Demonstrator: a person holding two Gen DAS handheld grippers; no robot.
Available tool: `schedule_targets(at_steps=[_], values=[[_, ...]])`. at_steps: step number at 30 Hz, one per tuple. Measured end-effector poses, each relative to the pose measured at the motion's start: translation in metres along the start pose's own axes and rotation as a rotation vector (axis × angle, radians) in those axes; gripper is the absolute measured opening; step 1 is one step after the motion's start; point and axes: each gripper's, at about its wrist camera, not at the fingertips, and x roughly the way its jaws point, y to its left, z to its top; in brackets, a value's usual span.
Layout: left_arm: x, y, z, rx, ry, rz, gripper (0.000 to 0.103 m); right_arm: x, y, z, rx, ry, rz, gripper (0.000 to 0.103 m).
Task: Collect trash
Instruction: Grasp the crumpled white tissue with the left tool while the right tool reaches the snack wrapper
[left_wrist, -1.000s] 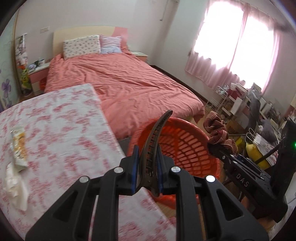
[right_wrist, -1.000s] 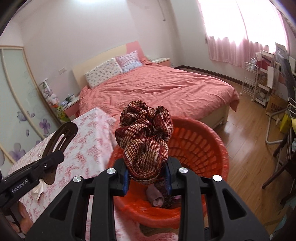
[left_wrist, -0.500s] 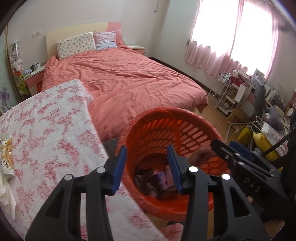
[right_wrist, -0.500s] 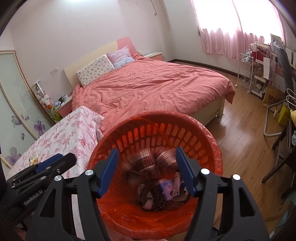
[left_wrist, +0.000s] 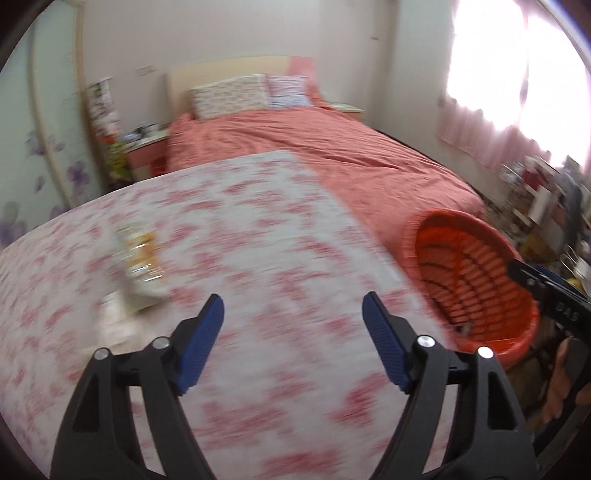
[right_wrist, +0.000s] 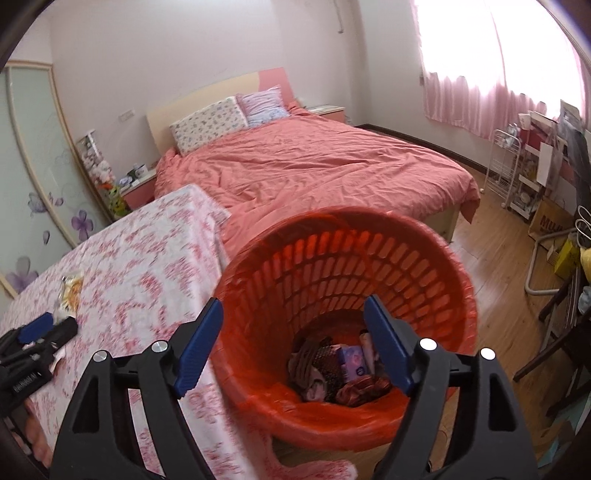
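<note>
My left gripper (left_wrist: 291, 321) is open and empty over the floral tablecloth table (left_wrist: 258, 229), right of a snack wrapper (left_wrist: 142, 266) and crumpled white tissue (left_wrist: 114, 325); this view is motion-blurred. My right gripper (right_wrist: 293, 325) is open and empty above the orange basket (right_wrist: 406, 258), which holds a red-brown scrunchie (right_wrist: 364, 387), a dark hair clip (right_wrist: 328, 365) and other trash. The basket (left_wrist: 476, 280) shows at the right of the left wrist view, with the right gripper's tip (left_wrist: 532, 280) over it. The left gripper (right_wrist: 44, 328) and the wrapper (right_wrist: 70, 291) show at the left of the right wrist view.
A bed with a salmon cover (right_wrist: 314, 158) stands behind the table and basket. A nightstand (left_wrist: 147, 147) is beside the headboard. A wire rack and cluttered shelves (right_wrist: 517, 173) stand at the right on the wooden floor (right_wrist: 491, 258).
Both grippers opened: the hair clip and the scrunchie dropped into the basket. My left gripper has swung left, from over the basket to over the table.
</note>
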Motion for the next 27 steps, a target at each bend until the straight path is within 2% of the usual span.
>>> schedule_targets(at_steps=[3, 6, 8, 12, 17, 18, 20, 22, 25, 27], values=[[-0.006, 0.045, -0.01, -0.051, -0.004, 0.092, 0.085, 0.0, 0.015, -0.007, -0.023, 0.016, 0.019, 0.079], [-0.005, 0.086, -0.019, -0.11, 0.009, 0.166, 0.087, 0.0, 0.029, -0.013, -0.048, 0.033, 0.038, 0.079], [-0.005, 0.113, -0.028, -0.155, 0.02, 0.189, 0.09, 0.001, 0.037, -0.017, -0.065, 0.043, 0.048, 0.079], [0.0, 0.127, -0.037, -0.16, 0.042, 0.184, 0.096, 0.004, 0.054, -0.021, -0.095, 0.063, 0.058, 0.079], [0.022, 0.123, -0.037, -0.118, 0.074, 0.219, 0.096, 0.005, 0.067, -0.024, -0.11, 0.079, 0.075, 0.079], [0.026, 0.124, -0.037, -0.122, 0.08, 0.218, 0.093, 0.006, 0.07, -0.025, -0.115, 0.081, 0.076, 0.079], [0.036, 0.128, -0.037, -0.139, 0.104, 0.215, 0.081, 0.006, 0.075, -0.028, -0.125, 0.086, 0.08, 0.079], [0.042, 0.134, -0.037, -0.168, 0.133, 0.209, 0.059, 0.007, 0.082, -0.029, -0.135, 0.092, 0.085, 0.079], [0.038, 0.149, -0.038, -0.203, 0.135, 0.237, 0.047, 0.008, 0.092, -0.033, -0.153, 0.1, 0.098, 0.079], [0.034, 0.162, -0.041, -0.208, 0.134, 0.283, 0.047, 0.009, 0.101, -0.035, -0.171, 0.104, 0.106, 0.079]])
